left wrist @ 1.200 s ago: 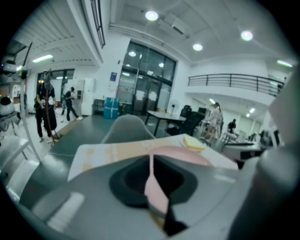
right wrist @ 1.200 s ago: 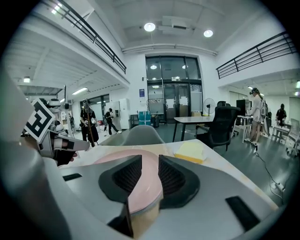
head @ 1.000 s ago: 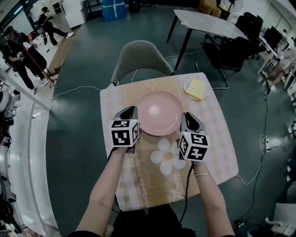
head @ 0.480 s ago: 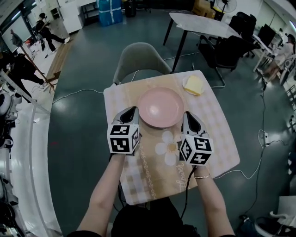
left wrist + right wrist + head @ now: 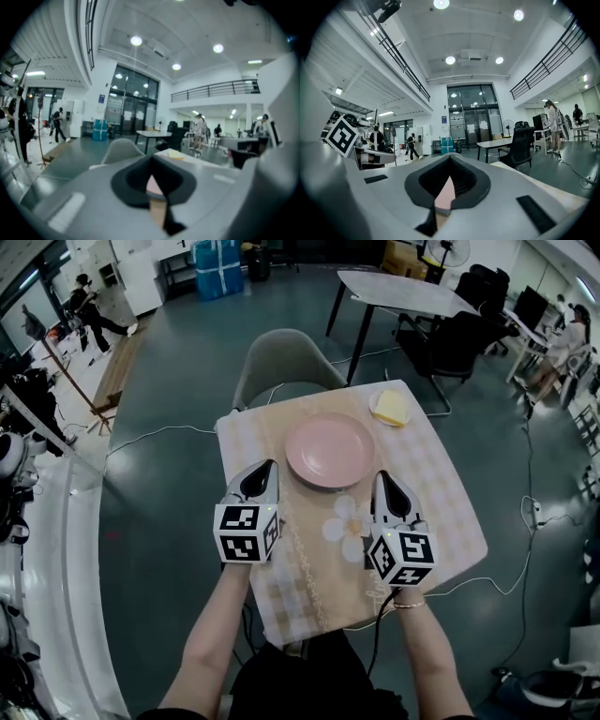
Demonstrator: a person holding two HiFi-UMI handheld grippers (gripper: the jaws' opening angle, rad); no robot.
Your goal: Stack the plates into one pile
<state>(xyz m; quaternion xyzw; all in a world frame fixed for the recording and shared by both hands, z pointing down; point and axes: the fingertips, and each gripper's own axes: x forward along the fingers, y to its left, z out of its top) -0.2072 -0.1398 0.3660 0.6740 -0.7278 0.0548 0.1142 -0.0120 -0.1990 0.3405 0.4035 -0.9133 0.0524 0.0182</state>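
Our left claw (image 5: 264,469) is pinched fully together and holds nothing. In its own view only a sliver of pink shows through the notch ahead of the closed jaws. Our right claw (image 5: 385,478) is closed just the same and is also empty.

Both claws point toward the far edge of the bench (image 5: 450,521), one on each side of the pink plate (image 5: 330,450). Their tips are just beside its near rim but clear of it. The plate lies flat on the checked cloth (image 5: 246,442), in the middle of the bench's far half. A printed white flower (image 5: 345,519) sits on the cloth between the two claws.

At the far right corner we see a small white plate (image 5: 376,412) carrying something yellow (image 5: 394,409), near the pink plate but apart from it. A grey chair (image 5: 286,362) stands beyond the far edge.
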